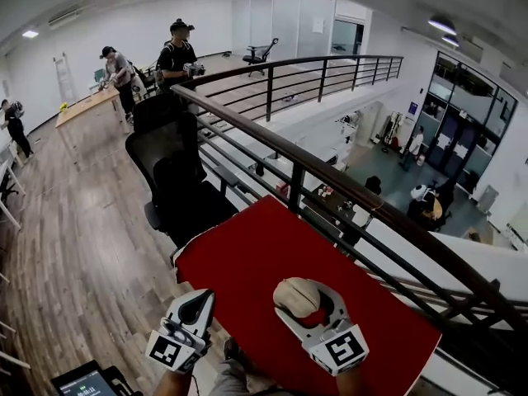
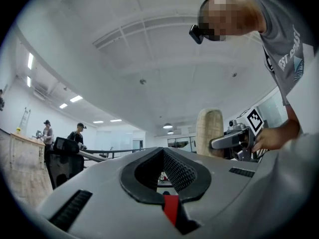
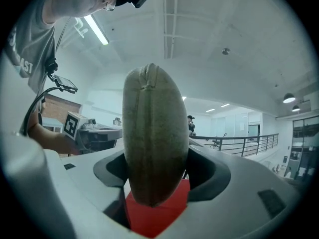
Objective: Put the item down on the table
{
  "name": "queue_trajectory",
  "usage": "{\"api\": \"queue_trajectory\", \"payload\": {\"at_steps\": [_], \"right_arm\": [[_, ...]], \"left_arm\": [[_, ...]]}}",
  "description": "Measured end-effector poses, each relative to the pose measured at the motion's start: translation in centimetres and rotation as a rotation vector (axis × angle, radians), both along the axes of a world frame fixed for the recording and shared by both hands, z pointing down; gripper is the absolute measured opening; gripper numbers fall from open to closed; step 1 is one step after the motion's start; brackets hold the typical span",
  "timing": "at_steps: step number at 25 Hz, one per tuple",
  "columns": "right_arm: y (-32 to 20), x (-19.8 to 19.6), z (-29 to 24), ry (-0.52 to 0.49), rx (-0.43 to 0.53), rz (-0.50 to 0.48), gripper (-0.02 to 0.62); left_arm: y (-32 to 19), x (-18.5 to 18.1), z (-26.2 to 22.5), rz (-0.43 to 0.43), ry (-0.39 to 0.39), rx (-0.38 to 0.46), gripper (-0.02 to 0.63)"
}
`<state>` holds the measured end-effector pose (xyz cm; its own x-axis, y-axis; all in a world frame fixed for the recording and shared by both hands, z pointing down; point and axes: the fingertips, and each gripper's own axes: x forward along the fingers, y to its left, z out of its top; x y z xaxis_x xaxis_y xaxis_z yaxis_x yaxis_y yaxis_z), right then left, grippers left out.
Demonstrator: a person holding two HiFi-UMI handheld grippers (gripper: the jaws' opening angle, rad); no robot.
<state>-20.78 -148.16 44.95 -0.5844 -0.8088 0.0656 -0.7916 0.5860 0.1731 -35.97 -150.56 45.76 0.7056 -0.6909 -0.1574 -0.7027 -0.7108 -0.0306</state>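
Observation:
A tan oval item (image 1: 295,297) with a seam down its middle sits between the jaws of my right gripper (image 1: 302,302), which is shut on it over the near part of the red table (image 1: 247,250). In the right gripper view the item (image 3: 154,133) stands on end and fills the gap between the jaws of my right gripper (image 3: 156,158). My left gripper (image 1: 195,307) is at the table's near left edge, shut and empty, and tilted upward. The left gripper view shows its jaws closed (image 2: 163,156), with the item (image 2: 209,131) off to the right.
A black office chair (image 1: 177,172) stands just beyond the table's far left corner. A dark railing (image 1: 330,180) runs along the table's right side above a drop to a lower floor. People stand by a wooden table (image 1: 82,106) far back. A tablet (image 1: 82,382) lies at bottom left.

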Motion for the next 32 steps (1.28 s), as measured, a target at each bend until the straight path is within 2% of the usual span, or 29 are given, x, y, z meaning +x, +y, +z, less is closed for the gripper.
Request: {"api": "queue_trajectory", "payload": {"at_steps": [6, 12, 15, 19, 23, 28, 30, 32], "right_arm": [[-12.8, 3.4, 1.8, 0.008, -0.051, 0.087, 0.282], [-29.4, 1.9, 6.6, 0.035, -0.098, 0.161, 0.282], [-36.0, 2.4, 9.3, 0.054, -0.137, 0.197, 0.282], [-44.5, 3.8, 14.2, 0.089, -0.196, 0.239, 0.282], [-51.6, 5.5, 19.3, 0.126, -0.277, 0.270, 0.282], [-57.7, 7.6, 26.0, 0.141, -0.398, 0.325, 0.282], [-59.3, 8.4, 28.7, 0.184, -0.450, 0.342, 0.282], [-60.8, 9.1, 31.6, 0.276, -0.504, 0.353, 0.282]], "left_arm": [[-13.5, 3.8, 2.0, 0.079, 0.016, -0.041, 0.000], [-29.0, 1.9, 5.8, 0.104, 0.036, -0.081, 0.000], [-34.7, 1.5, 8.3, 0.095, 0.039, -0.117, 0.000], [-41.6, 1.7, 11.0, 0.093, 0.055, -0.104, 0.000], [-46.8, 2.5, 13.9, 0.080, 0.047, -0.110, 0.000], [-50.6, 3.5, 17.5, 0.087, 0.028, -0.143, 0.000], [-51.4, 3.8, 18.2, 0.088, 0.026, -0.152, 0.000], [-52.1, 4.0, 19.0, 0.092, 0.039, -0.161, 0.000]]}}
